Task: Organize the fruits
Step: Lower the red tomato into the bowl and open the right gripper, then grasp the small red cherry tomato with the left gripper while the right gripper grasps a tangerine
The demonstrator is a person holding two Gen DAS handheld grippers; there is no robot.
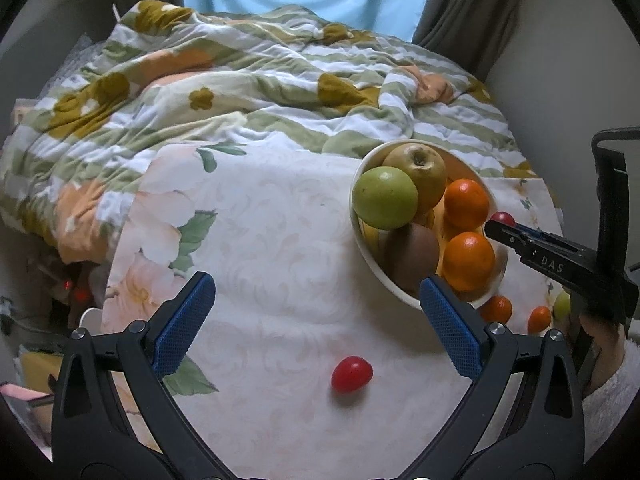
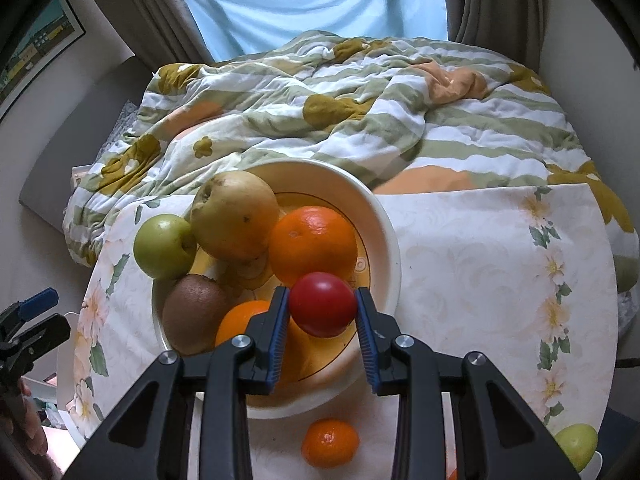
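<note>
Your right tool (image 2: 322, 312) grips a red tomato (image 2: 322, 305) over the bowl (image 2: 390, 240) – too round to show a long axis. Your left tool (image 1: 318, 312) gapes wide above another tomato (image 1: 351, 374) on the desk (image 1: 280, 240), its long axis lying left-right

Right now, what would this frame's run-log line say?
right claw: shut on red tomato, over bowl | left claw: open, empty | second red tomato: on table ahead of left claw
</note>
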